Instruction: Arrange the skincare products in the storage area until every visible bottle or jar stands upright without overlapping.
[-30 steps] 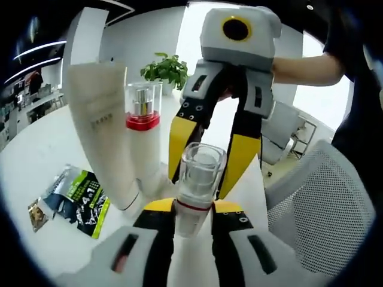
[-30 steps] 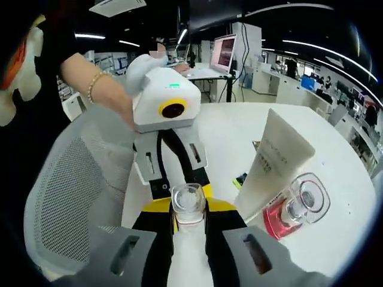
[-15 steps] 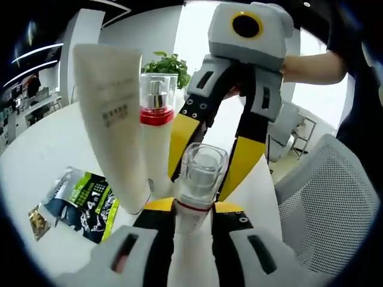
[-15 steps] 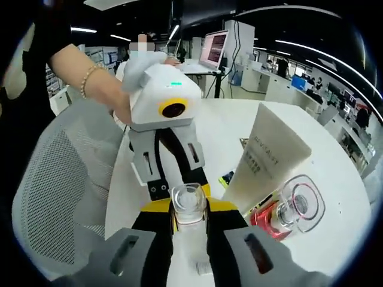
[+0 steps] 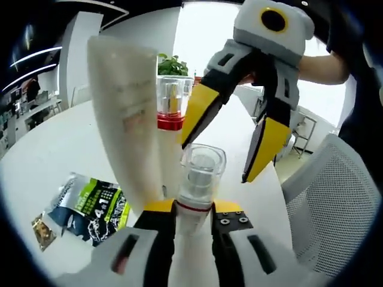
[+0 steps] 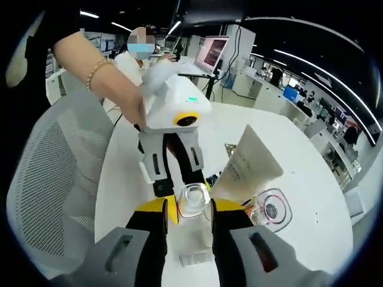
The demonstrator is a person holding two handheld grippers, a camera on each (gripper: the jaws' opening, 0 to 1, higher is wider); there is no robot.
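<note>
White bottle (image 5: 192, 209) (clear cap) clamped by left gripper (image 5: 192, 210) | right gripper (image 5: 230, 149) spread

A capped bottle (image 5: 194, 197) stands between the left hand-held gripper's (image 5: 192, 209) jaws, with a tube (image 5: 128, 125) and a pump bottle (image 5: 171, 119) just beyond to its left, a sachet (image 5: 90, 206) on the bench (image 5: 54, 149) farther left, and the right hand-held gripper (image 5: 242, 128) ahead.
</note>
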